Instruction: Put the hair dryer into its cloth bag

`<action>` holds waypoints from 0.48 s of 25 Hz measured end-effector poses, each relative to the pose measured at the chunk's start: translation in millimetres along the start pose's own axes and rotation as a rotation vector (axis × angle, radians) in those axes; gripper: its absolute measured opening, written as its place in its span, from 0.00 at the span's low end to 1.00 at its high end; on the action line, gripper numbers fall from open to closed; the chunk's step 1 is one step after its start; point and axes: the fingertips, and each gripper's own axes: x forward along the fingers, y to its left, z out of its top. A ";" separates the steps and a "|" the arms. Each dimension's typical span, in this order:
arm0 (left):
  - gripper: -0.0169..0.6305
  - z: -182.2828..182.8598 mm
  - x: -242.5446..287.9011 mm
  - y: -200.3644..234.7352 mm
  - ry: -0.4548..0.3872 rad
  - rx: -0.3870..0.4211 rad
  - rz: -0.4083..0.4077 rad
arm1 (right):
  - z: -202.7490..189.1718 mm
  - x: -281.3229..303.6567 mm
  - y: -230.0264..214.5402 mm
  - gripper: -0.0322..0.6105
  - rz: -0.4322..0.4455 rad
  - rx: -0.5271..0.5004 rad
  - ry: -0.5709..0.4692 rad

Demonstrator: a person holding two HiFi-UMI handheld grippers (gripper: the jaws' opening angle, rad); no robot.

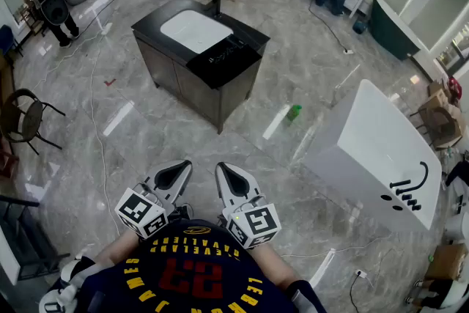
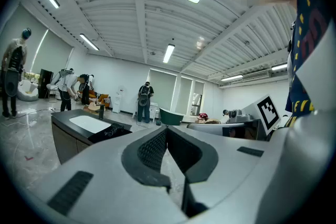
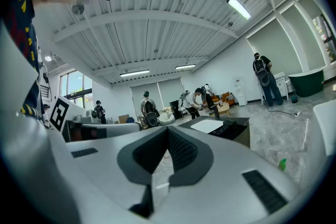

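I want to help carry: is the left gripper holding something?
No, the left gripper has its fingers shut together, nothing between them.

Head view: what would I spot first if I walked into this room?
The dark sink cabinet stands alone mid-floor, with a white basin on top. A big white bathtub sits at the picture's right. Nearest you, the left gripper and right gripper point forward, both shut and empty.

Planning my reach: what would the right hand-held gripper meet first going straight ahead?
Probably nothing nearby: the right hand-held gripper points over open floor, just left of the black sink cabinet, though depth is unclear.
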 end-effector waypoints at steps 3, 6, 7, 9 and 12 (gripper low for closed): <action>0.03 -3.6 5.7 -8.3 -0.002 0.002 0.009 | -1.7 -7.3 -7.2 0.06 0.008 -0.001 -0.001; 0.03 -10.5 14.6 -20.4 0.001 -0.002 0.013 | -2.4 -17.9 -16.2 0.06 0.019 0.001 0.002; 0.03 -12.5 18.2 -23.8 0.003 -0.002 0.015 | -2.5 -20.5 -19.5 0.06 0.025 0.007 0.003; 0.03 -14.9 25.6 -30.0 0.011 0.000 0.018 | -3.3 -23.7 -26.6 0.06 0.039 0.029 0.005; 0.03 -20.6 38.5 -45.1 0.028 -0.005 0.017 | -8.6 -33.7 -40.5 0.06 0.047 0.055 0.018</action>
